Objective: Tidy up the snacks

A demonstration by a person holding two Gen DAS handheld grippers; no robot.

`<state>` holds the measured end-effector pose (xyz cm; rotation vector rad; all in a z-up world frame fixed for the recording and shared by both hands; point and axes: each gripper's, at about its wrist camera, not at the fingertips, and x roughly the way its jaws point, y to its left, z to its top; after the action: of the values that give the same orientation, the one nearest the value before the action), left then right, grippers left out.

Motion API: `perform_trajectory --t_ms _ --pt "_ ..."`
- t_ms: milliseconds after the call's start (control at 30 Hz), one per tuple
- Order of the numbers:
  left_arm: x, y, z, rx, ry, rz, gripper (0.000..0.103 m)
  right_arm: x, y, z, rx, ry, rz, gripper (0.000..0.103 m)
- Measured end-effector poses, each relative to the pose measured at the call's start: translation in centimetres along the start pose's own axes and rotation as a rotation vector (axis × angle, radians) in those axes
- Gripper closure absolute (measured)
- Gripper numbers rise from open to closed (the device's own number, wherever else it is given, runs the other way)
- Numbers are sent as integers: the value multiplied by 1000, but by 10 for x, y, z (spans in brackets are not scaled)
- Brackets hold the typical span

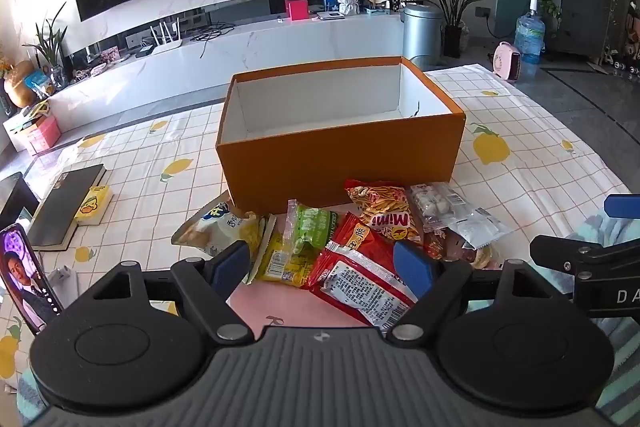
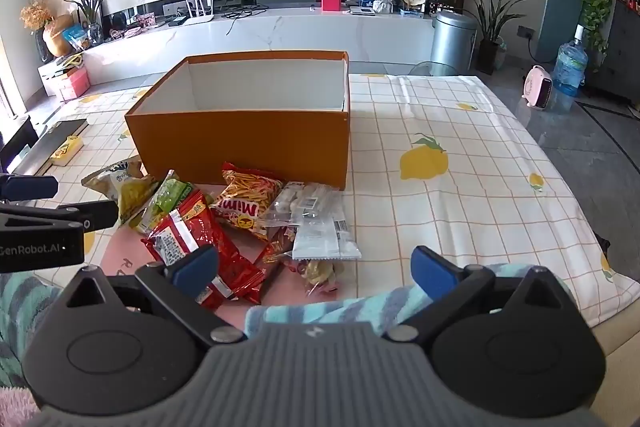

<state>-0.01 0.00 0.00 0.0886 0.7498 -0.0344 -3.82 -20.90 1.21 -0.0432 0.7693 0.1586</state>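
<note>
Both grippers, left gripper (image 1: 324, 263) and right gripper (image 2: 316, 273), we see jaws wide apart, empty. Red crinkly foil snack packet (image 1: 360, 267) between left jaws, long axis diagonal; empty orange cardboard box (image 1: 340, 163) beyond pile.

So my tabletop (image 2: 460, 131) has a lemon-print checked cloth (image 2: 472, 211) over it. Sitting on that: an open orange box (image 1: 340, 163), a snack packet pile (image 1: 360, 239) touching its near wall, and a dark book (image 1: 66, 207) off left.
</note>
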Motion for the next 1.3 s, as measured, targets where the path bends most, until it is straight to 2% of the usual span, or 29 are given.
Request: perform_trajectory --t_ms 1300 --pt "6 -1 -4 4 24 0 7 7 3 -2 -9 25 -4 4"
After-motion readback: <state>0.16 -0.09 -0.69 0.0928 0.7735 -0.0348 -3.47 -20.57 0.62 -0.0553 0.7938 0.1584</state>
